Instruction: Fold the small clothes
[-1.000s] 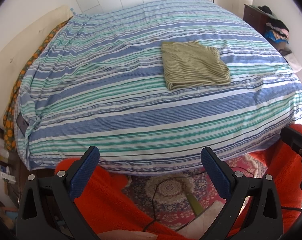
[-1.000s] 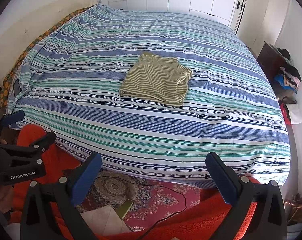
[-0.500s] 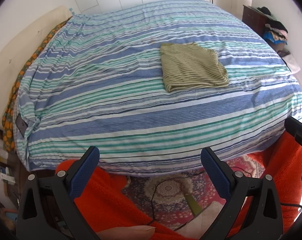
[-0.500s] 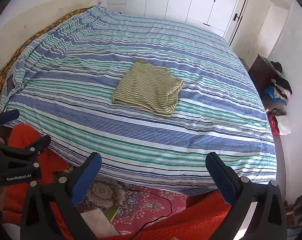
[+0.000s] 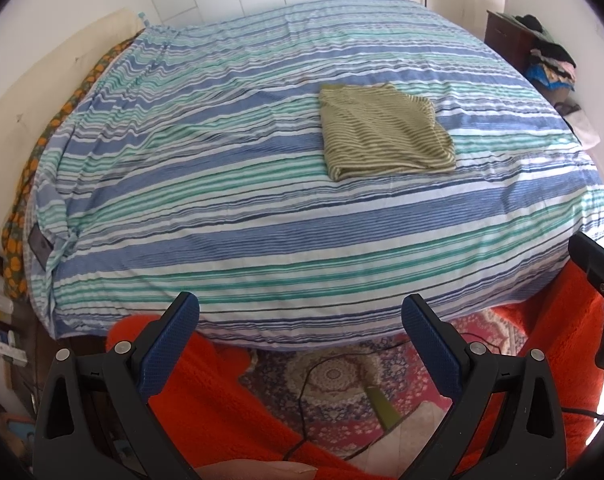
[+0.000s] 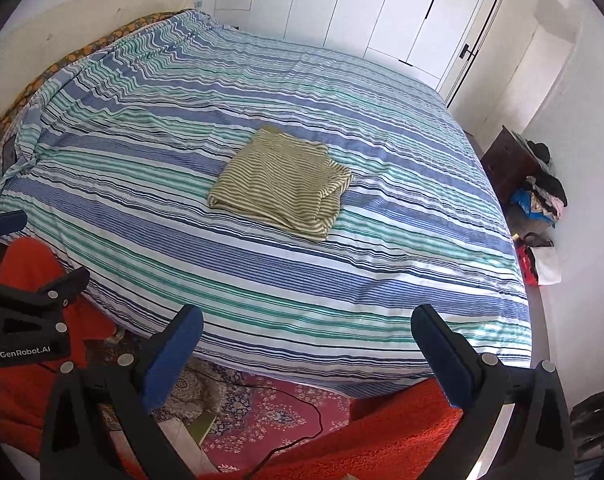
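Note:
A small olive-and-cream striped garment (image 5: 384, 132) (image 6: 281, 182) lies folded into a flat rectangle on the striped bed cover (image 5: 221, 184) (image 6: 382, 240), right of the bed's middle. My left gripper (image 5: 299, 322) is open and holds nothing; it hangs off the near edge of the bed, well short of the garment. Just as far back over the bed's near edge, my right gripper (image 6: 308, 334) stands open, nothing between its blue pads (image 6: 442, 360). The left gripper also shows at the left edge of the right wrist view.
Orange fabric (image 5: 221, 412) (image 6: 382, 440) covers the person's lap below both grippers. A patterned rug (image 6: 269, 412) with a black cable lies on the floor. A dark dresser (image 6: 510, 164) with piled clothes stands to the right. White wardrobe doors (image 6: 382, 12) line the far wall.
Both grippers have pulled back and lifted slightly, so more of the wardrobe and the room shows. The folded garment has not moved. Both stay open.

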Available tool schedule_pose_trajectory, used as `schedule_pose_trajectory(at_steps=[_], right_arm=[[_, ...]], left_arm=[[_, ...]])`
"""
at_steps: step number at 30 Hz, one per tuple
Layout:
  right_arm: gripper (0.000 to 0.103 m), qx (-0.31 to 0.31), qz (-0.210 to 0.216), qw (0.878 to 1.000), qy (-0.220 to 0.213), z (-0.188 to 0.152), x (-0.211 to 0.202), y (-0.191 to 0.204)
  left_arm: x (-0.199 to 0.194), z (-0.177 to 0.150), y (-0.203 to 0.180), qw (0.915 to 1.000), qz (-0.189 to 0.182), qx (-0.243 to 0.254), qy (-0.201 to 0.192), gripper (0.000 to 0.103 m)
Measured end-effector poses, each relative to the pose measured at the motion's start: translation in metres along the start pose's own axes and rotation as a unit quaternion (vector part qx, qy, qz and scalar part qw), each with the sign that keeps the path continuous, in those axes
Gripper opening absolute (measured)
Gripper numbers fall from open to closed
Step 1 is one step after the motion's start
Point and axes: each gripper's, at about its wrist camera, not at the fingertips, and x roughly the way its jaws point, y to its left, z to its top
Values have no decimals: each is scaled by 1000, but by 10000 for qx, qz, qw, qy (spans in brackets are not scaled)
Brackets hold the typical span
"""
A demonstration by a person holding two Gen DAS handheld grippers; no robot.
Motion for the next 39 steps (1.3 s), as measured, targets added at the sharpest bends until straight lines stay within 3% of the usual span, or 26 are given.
schedule_pose_trajectory(at_steps=[39], right_arm=[[102, -87, -137, 9998, -110, -1, -7, 0]], left_arm=[[1, 0, -2, 10000, -30, 2, -18, 101]])
